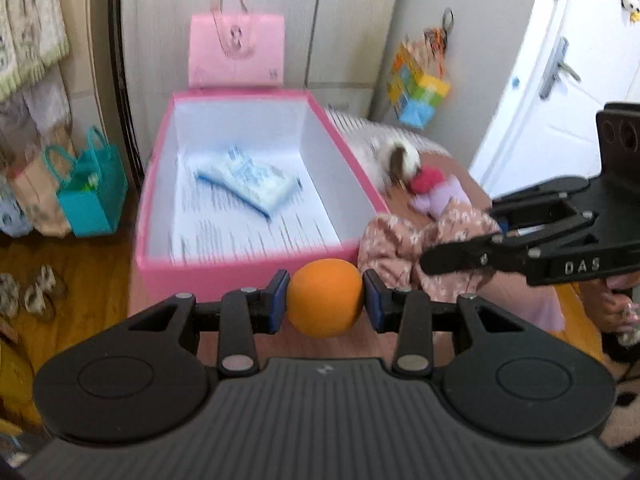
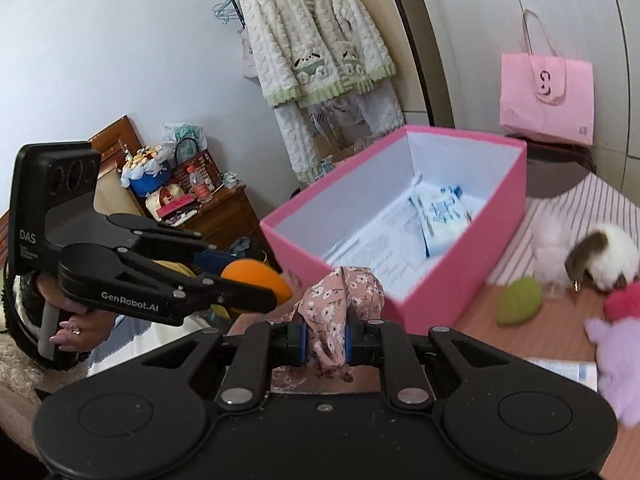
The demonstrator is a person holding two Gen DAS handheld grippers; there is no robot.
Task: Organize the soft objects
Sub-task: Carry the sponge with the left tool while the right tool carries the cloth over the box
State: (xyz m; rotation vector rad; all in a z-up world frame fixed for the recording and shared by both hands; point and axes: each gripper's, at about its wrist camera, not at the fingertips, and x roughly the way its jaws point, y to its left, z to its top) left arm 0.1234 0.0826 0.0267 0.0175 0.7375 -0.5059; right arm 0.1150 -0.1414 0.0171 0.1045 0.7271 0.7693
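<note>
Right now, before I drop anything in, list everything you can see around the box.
Storage box: 1, pink outside, white inside, open, centre of table.
Packet: 1, white and blue, inside the box on printed paper.
Ball: 1, orange, gripped in front of the box's near wall.
Floral cloth: 1, dusty pink, gripped beside the box.
Plush toy: 1, white and brown, right of the box.
Green soft item: 1, on the table right of the box.
Red plush: 1, by the white toy.
Lilac plush: 1, table's right edge.
Paper bag: 1, pink, behind the box.
Left hand-held gripper: shut on ball.
Right hand-held gripper: shut on floral cloth.
</note>
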